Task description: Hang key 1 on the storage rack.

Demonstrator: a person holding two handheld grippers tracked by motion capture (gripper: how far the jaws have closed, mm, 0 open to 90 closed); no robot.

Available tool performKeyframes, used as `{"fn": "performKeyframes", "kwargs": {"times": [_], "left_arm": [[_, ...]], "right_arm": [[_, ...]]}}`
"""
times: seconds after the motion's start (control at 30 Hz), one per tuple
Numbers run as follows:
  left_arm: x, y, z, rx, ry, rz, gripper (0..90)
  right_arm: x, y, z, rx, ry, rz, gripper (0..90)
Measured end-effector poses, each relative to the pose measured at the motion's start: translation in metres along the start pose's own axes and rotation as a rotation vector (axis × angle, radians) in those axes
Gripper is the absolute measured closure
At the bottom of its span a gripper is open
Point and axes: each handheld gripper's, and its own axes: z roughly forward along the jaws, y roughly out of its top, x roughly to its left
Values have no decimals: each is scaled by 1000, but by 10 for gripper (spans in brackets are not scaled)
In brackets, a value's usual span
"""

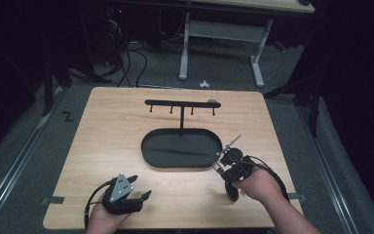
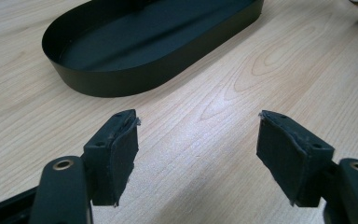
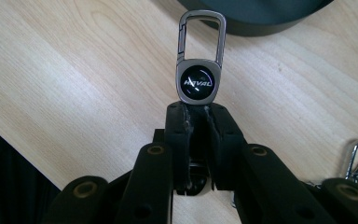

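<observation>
A black stand with an oval tray base (image 1: 181,147) and a crossbar with several hooks (image 1: 181,104) sits mid-table. My right gripper (image 1: 227,157) is at the tray's right end, shut on a metal keychain (image 3: 199,77) with a round black badge and a carabiner loop (image 3: 202,29) that points toward the tray rim (image 3: 256,25). My left gripper (image 1: 141,187) rests near the front left of the table, open, with bare wood between its pads (image 2: 121,154). The tray (image 2: 121,79) lies ahead of it.
The wooden table (image 1: 107,136) has free surface on both sides of the stand. A second metal clip (image 3: 356,161) lies beside my right gripper. Beyond the far edge are a white desk frame (image 1: 221,44) and cables on the floor (image 1: 126,58).
</observation>
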Motion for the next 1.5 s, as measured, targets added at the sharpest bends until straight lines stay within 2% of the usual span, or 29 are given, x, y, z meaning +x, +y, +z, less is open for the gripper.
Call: {"fn": "performKeyframes", "kwargs": {"times": [0.47, 0.8, 0.87, 1.07, 1.27, 1.5], "left_arm": [[0, 0, 0, 3, -3, -1, 297], [1, 0, -1, 1, -3, -3, 296], [1, 0, 0, 1, -4, -7, 297], [0, 0, -2, -9, 1, 4, 296], [2, -1, -2, -13, -6, -7, 282], [1, 0, -2, -17, -7, -6, 276]], "right_arm": [[0, 10, -15, -38, -18, -5, 808], [1, 19, -24, -58, -7, 2, 808], [1, 21, -26, -61, -10, -17, 808], [0, 30, -31, -69, -21, -18, 808], [1, 40, -38, -91, -7, -13, 808], [2, 50, -44, -100, -22, -22, 809]]}}
